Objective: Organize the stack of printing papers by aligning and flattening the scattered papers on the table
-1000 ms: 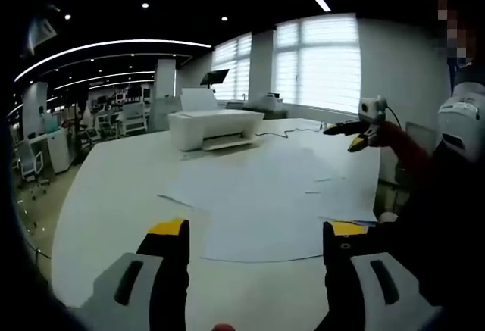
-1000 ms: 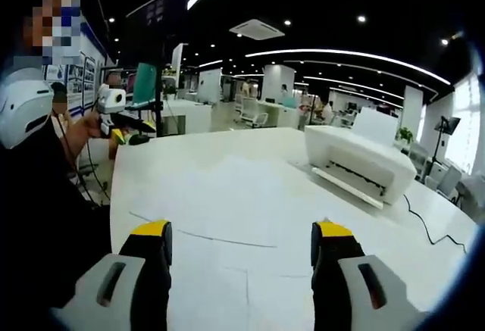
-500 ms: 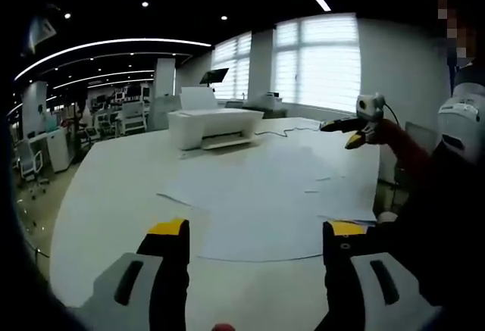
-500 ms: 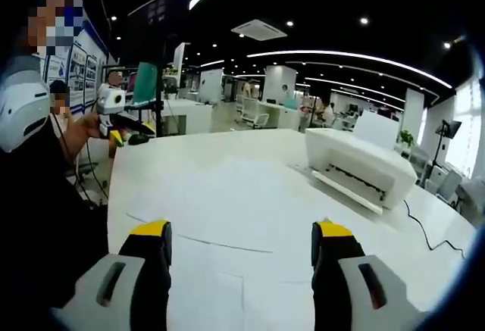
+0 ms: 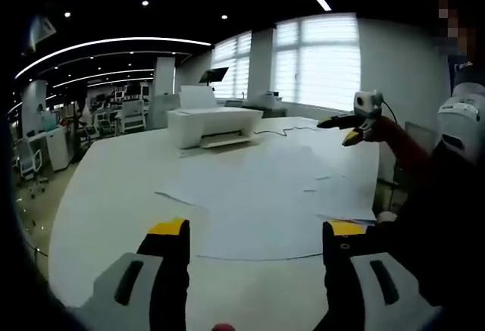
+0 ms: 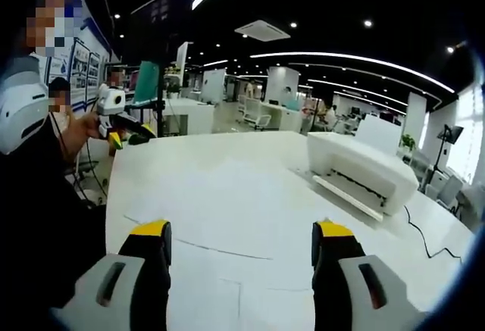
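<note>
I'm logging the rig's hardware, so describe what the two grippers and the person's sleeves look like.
The left gripper has two black fingers with yellow tips, on grey housings with dark slots. The right gripper matches it: black fingers, yellow tips, grey housings. Seen from the left gripper view, the right gripper carries a white unit on top with a cable. The sleeve is reddish; the body wears dark clothing.

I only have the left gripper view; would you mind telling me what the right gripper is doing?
Observer: The right gripper hovers open above the table, holding nothing.
Operator: Thanks. Are there papers under it?
Observer: Yes, overlapping sheets lie flat below its fingers.
Operator: And where is the printer from there?
Observer: The printer sits ahead to the right, its cable trailing across the table.
</note>
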Available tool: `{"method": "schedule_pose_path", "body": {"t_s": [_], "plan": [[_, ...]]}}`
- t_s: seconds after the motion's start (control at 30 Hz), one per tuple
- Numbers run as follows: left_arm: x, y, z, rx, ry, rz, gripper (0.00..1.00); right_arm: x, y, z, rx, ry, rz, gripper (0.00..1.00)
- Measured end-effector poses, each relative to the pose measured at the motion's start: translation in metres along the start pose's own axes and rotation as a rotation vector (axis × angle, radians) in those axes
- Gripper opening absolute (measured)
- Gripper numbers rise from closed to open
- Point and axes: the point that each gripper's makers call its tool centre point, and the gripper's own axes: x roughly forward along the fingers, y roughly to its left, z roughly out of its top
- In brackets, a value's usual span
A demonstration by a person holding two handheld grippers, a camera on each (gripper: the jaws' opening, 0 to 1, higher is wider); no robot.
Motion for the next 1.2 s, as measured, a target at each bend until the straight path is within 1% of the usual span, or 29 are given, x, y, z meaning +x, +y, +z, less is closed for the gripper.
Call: {"method": "schedule_pose_path", "body": {"t_s": [0.9, 1.2], "plan": [[-0.001, 0.0, 0.0, -0.001, 0.001, -0.005, 0.74, 0.017, -0.003, 0.012, -0.02, 0.004, 0.023, 0.72], [0.001, 0.001, -0.003, -0.006, 0.005, -0.007, 0.74, 0.029, -0.005, 0.013, -0.017, 0.003, 0.039, 0.72]]}}
